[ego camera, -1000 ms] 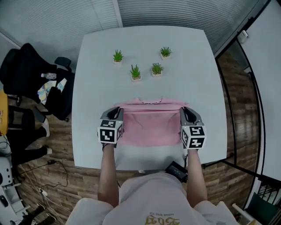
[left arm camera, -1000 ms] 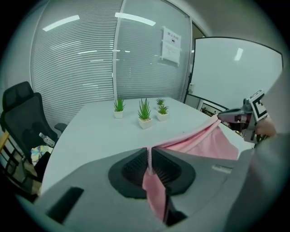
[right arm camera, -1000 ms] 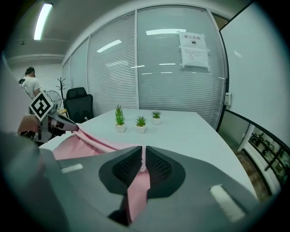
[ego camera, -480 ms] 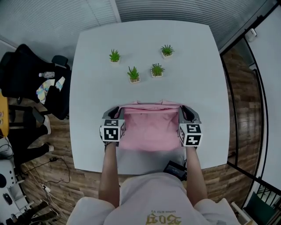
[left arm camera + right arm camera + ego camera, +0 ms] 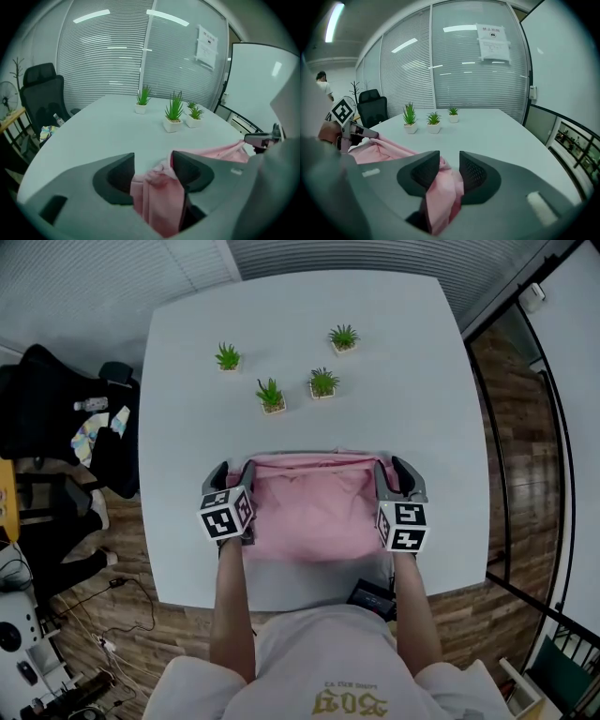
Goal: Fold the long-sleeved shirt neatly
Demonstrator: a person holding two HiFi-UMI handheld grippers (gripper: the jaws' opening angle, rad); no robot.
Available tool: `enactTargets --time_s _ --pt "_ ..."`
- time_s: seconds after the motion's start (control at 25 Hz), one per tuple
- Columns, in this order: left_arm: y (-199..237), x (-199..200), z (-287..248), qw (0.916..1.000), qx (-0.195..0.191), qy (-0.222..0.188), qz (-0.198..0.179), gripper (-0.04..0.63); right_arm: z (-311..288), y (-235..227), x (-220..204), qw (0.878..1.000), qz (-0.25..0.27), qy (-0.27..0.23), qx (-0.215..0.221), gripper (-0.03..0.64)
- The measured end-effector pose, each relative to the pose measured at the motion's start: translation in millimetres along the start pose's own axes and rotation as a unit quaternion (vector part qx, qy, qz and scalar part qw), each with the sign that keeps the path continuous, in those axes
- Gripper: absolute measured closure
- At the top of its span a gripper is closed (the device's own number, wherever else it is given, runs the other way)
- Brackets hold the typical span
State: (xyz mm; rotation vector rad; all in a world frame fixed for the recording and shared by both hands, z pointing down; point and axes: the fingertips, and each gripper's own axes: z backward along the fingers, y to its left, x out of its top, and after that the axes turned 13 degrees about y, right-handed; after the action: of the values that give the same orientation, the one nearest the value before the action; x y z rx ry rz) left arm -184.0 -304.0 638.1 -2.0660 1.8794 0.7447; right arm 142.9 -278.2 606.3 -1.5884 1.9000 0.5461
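Observation:
The pink long-sleeved shirt (image 5: 309,512) lies folded into a rectangle on the near part of the white table (image 5: 187,381). My left gripper (image 5: 232,470) is at the shirt's far left corner and my right gripper (image 5: 394,467) at its far right corner. In the left gripper view the jaws (image 5: 152,159) have just been opening; bunched pink cloth (image 5: 157,197) sits loosely between them, with a gap on its left side. The right gripper's (image 5: 449,157) jaws have also just been opening, with a pink fold (image 5: 440,192) hanging slack between them.
Several small potted plants (image 5: 270,395) stand on the far half of the table, beyond the shirt. A black office chair (image 5: 56,409) with clutter is off the table's left side. A dark device (image 5: 373,596) sits at the near table edge by my right arm.
Both grippers have sunk onto the table at the shirt's far corners. Their jaws, shut on the cloth in the earlier frames, now stand apart.

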Motion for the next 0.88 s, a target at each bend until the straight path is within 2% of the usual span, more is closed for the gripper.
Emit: enactTargets --time_s 0.24,0.6,0.76,0.88 --pt "-1.8 9.2 18.1 0.9997 0.001 -0.021 -0.008 0.319 12.7 -2.1 8.5 1.000 -0.002 -0.022 -0.007 0.459" --pt "-32.9 4.0 41.9 0.9980 -0.021 -0.025 -0.054 0.319 39.3 20.8 0.7 1.000 0.009 -0.028 -0.001 0.459" --pt "-38.0 -2.0 53.3 0.9972 -0.012 -0.026 -0.069 0.388 51.6 29.9 -1.7 0.999 0.012 -0.033 0.000 0.459" --pt "-45.0 -9.1 64.0 0.9969 -0.027 -0.030 -0.067 0.396 63.2 36.3 -3.8 0.999 0.014 -0.038 0.002 0.459"
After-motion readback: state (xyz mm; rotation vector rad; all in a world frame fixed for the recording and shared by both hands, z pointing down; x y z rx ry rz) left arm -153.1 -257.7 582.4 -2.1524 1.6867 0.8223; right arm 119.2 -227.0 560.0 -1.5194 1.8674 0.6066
